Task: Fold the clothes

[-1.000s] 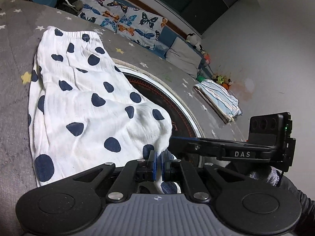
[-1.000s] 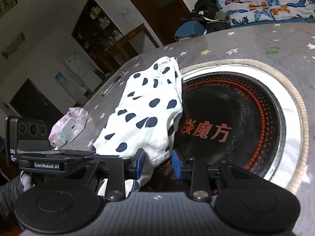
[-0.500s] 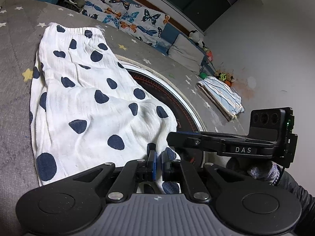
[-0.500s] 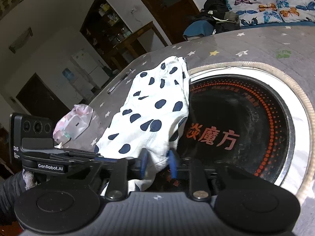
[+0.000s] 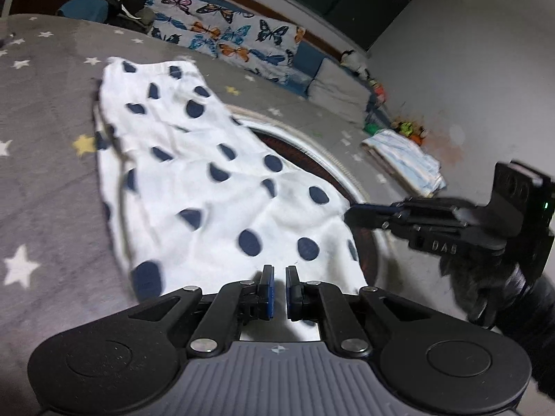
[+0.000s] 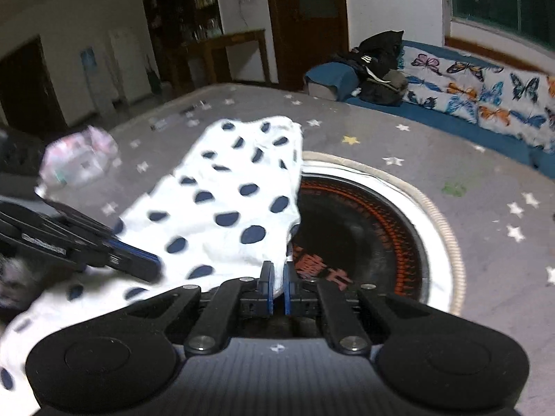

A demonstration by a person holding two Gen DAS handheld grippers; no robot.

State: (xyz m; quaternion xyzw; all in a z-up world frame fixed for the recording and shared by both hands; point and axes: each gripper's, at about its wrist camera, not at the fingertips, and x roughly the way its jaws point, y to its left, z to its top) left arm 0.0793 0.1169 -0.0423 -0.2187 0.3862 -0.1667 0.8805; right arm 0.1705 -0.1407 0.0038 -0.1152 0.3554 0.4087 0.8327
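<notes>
Grey starred mat point(image 5: 52, 180) — one dotted garment point(image 5: 215, 187), two grippers — left point(image 5: 279, 289), right point(image 6: 278, 289) — pinching it

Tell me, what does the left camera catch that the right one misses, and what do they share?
Only the left wrist view shows the folded striped cloth near the far wall and small toys beside it. Only the right wrist view shows the pink bundle, the wooden table and the doorways behind. Both share the white dotted garment on the grey star-patterned cover, the round black mat, the butterfly cushions, and each hand-held gripper, left and right, shut on the garment's near edge.
</notes>
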